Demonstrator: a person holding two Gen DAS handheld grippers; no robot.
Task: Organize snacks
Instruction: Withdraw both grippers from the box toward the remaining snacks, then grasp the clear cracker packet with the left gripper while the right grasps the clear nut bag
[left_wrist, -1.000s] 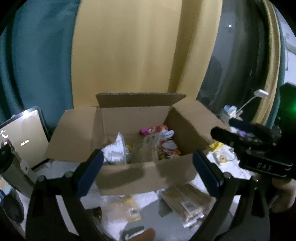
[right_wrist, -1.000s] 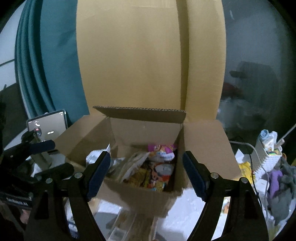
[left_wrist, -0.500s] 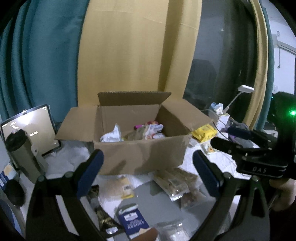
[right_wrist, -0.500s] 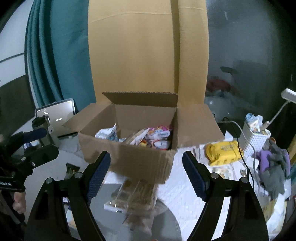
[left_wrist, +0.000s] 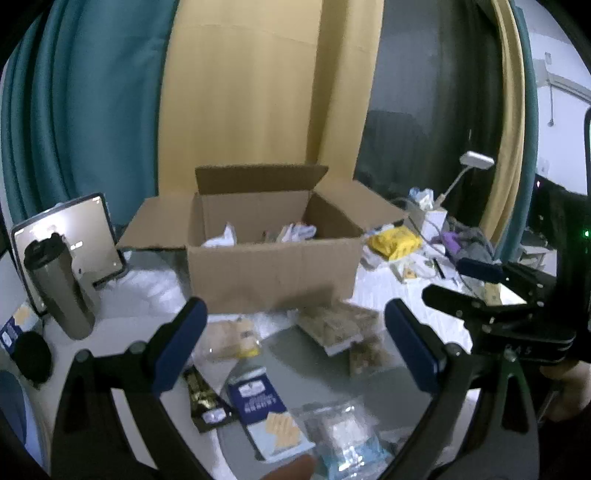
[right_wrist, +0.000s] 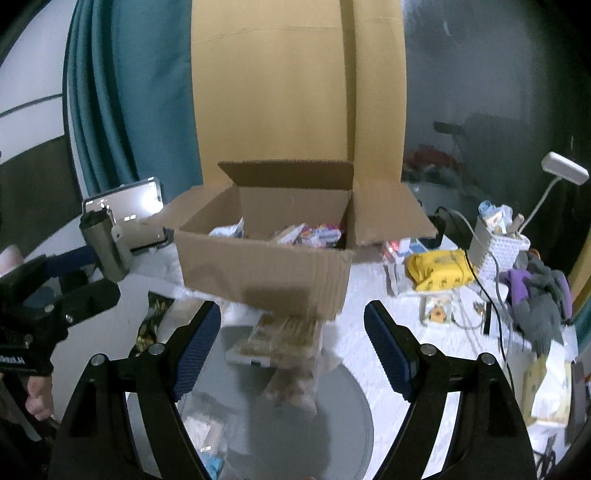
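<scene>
- Left wrist view: left tool (left_wrist: 291, 332) spread wide, empty, above loose snack packets (left_wrist: 334, 325) on worktop (left_wrist: 147, 288).
- Right tool (right_wrist: 291, 341) likewise agape, holding nothing.
- Cardboard box (right_wrist: 266, 269), flaps up, snacks inside, just behind packets.

plain brown box (left_wrist: 273, 273), yellow packet (right_wrist: 439, 269), teal curtain (left_wrist: 92, 110), navy booklet (left_wrist: 258, 402).

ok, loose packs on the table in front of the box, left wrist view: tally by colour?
tan flat pack: 1
clear biscuit packs: 2
black-gold packet: 1
blue box: 1
clear-blue bag: 1
Total: 6 (blurred, approximate)
</scene>
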